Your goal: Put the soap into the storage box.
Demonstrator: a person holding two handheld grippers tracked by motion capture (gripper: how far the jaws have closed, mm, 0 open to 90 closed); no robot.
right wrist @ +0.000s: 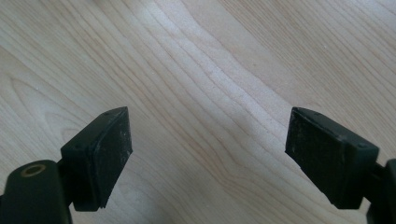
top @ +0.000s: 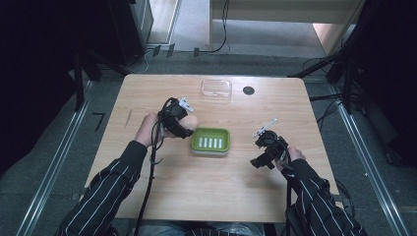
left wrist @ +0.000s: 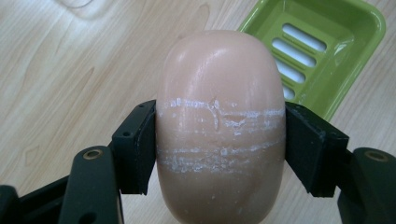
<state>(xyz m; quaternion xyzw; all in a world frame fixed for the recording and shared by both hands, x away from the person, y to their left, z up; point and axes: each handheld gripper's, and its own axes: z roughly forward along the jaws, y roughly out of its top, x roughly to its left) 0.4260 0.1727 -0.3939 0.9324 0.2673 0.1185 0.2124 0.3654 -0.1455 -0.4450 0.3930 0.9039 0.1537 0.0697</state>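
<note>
The surface (top: pixel 211 187) is the biggest thing here, a wide flat top of pale wood with wavy grain lines and round corners. Near its middle sits the green dish (top: pixel 211 141), a shiny plastic box shape with soft corners and long white slots in its bottom. At 12 o'clock from the dish, near the far edge, lies a clear lid (top: pixel 216 90), see-through and flat. At 1 o'clock is a small black round hole (top: pixel 249 90). The soap (left wrist: pixel 219 121) is a smooth, peach-colored oval with rough white scratch lines across it. It is up off the wood, at 9 o'clock just beside the dish. The left gripper (left wrist: pixel 219 149) pinches the soap with its black square fingers (left wrist: pixel 140 144), one on each side. The right gripper (right wrist: pixel 208 154) is at 3 o'clock from the dish, with its fingers (right wrist: pixel 100 154) spread wide over bare wood.
</note>
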